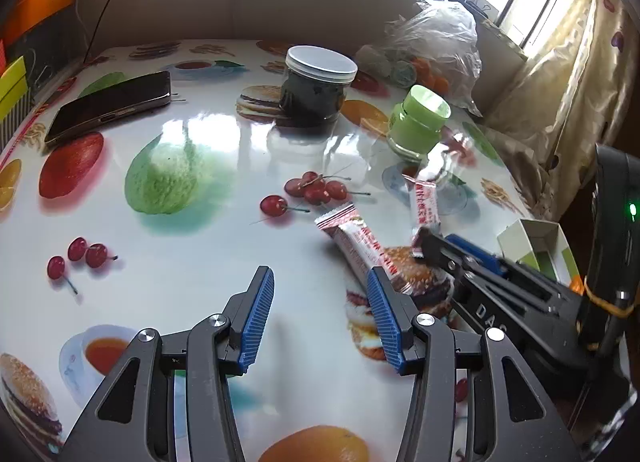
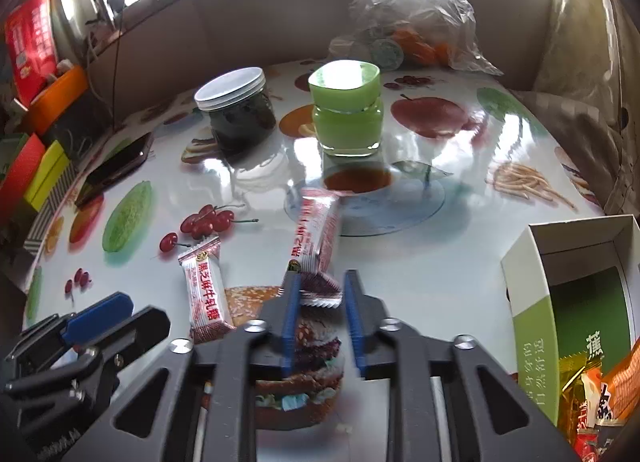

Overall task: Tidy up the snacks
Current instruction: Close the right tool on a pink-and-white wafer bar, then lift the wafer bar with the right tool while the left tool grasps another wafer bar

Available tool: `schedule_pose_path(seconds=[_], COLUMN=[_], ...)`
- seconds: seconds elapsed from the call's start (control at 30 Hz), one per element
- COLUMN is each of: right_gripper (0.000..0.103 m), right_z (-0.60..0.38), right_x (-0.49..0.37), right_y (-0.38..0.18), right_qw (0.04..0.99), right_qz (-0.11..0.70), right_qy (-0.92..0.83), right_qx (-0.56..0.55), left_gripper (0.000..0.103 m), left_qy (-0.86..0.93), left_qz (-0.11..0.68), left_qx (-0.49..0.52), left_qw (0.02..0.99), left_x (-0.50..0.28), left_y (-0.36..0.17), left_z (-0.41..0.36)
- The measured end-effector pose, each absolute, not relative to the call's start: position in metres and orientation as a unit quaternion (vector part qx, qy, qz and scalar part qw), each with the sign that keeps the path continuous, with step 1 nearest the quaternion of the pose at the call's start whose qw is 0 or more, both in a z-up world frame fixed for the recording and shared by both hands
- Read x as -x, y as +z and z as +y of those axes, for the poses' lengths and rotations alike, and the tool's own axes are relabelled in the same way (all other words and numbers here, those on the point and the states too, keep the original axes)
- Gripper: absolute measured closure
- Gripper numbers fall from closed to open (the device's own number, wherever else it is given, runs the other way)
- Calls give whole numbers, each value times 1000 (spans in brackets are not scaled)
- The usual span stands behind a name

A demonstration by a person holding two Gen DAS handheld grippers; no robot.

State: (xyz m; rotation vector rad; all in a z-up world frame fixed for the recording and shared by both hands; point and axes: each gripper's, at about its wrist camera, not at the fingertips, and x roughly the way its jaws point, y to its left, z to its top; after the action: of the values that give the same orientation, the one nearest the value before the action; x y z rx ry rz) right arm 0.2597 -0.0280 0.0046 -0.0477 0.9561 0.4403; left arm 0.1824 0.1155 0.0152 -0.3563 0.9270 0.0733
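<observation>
Two red-and-white candy bars are on the fruit-print table (image 2: pixel 440 270). My right gripper (image 2: pixel 323 278) is shut on the near crimped end of one candy bar (image 2: pixel 316 234), which tilts up off the table and looks blurred. In the left wrist view the right gripper (image 1: pixel 426 240) pinches that candy bar (image 1: pixel 425 205) from the right. The second candy bar (image 2: pixel 204 294) (image 1: pixel 356 246) lies flat to its left. My left gripper (image 1: pixel 320 274) is open over bare table, its right finger beside the flat bar's near end. An open white-and-green box (image 2: pixel 528 302) with several snack packets (image 2: pixel 592 402) stands at the right.
A dark jar with a white lid (image 2: pixel 240 109) and a green jar (image 2: pixel 346 109) stand behind the bars. A phone (image 1: pixel 108 109) lies at the far left. A clear plastic bag (image 1: pixel 436 45) sits at the back right. Coloured boxes (image 2: pixel 36 177) line the left edge.
</observation>
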Motion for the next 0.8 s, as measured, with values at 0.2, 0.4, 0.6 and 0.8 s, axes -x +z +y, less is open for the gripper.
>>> schedule_pose_path(seconds=[0.2, 0.4, 0.6, 0.8], right_gripper=[102, 100, 69, 61], right_z=[-35, -53, -61, -44], right_x=[-252, -252, -268, -288], right_y=[8, 18, 22, 15], right_qw=[866, 873, 873, 863], right_qz=[451, 447, 447, 459], right_qy=[216, 192, 187, 200], right_qx=[17, -19, -58, -64], left_gripper=[53, 53, 53, 53], left_qy=[29, 17, 18, 40], left_qz=[452, 458, 465, 462], left_qx=[172, 169, 168, 150], left_qw=[875, 873, 869, 873], left_x=[-194, -206, -211, -210], left_y=[13, 11, 5, 5], left_z=[106, 99, 96, 98])
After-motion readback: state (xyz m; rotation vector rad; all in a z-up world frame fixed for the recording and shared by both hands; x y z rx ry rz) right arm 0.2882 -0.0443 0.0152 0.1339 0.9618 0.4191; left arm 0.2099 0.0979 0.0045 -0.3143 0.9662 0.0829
